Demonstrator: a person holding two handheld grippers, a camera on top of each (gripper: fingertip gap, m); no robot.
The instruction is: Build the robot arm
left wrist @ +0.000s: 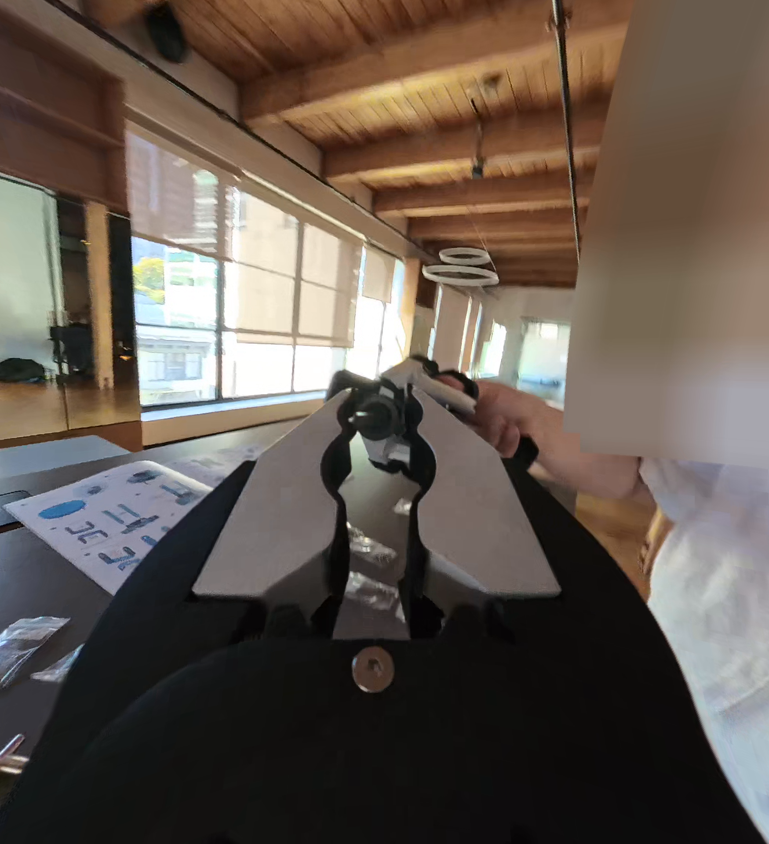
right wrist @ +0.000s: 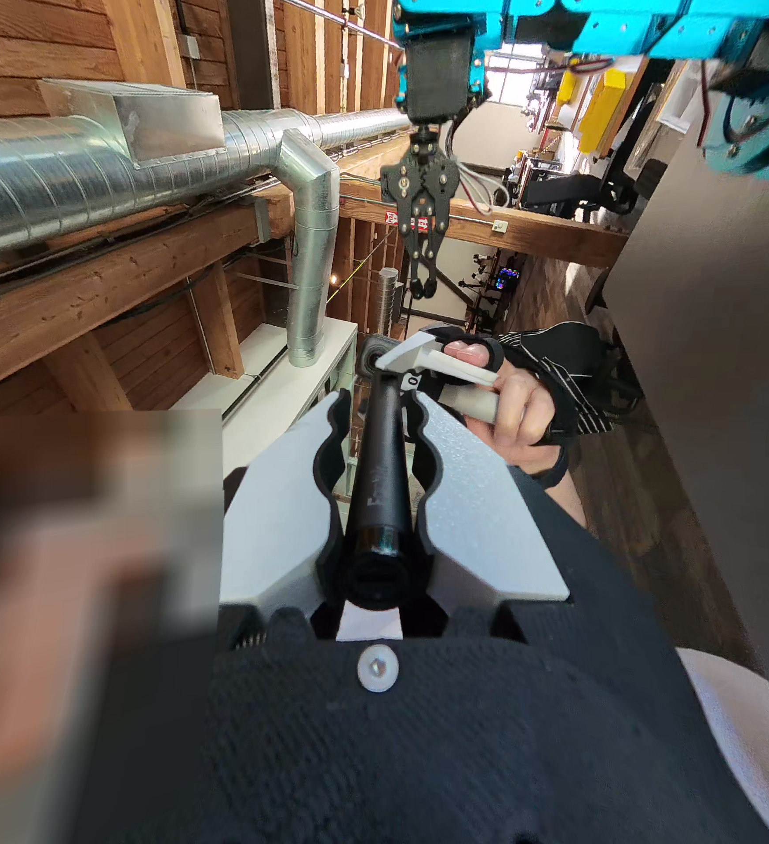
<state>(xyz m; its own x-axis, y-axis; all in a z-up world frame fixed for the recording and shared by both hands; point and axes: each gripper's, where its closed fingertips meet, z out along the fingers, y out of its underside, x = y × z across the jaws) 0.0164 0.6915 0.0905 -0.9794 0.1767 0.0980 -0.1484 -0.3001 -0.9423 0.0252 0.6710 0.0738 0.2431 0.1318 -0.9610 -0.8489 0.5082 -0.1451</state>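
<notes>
Dark table [left wrist: 17, 584] edge; right gripper [right wrist: 380, 411] clamps black tube [right wrist: 380, 479].

Sunlit windows [left wrist: 245, 319], timber ceiling [left wrist: 419, 91]

The right hand-held gripper [right wrist: 378, 411] is tilted upward with its jaws clamped around a black tube [right wrist: 380, 470], while the left hand-held gripper [left wrist: 375, 402], gripped in a bare-fingered hand [right wrist: 522, 402] wearing a black fingerless glove, meets that tube's far end with jaws nearly closed.
</notes>
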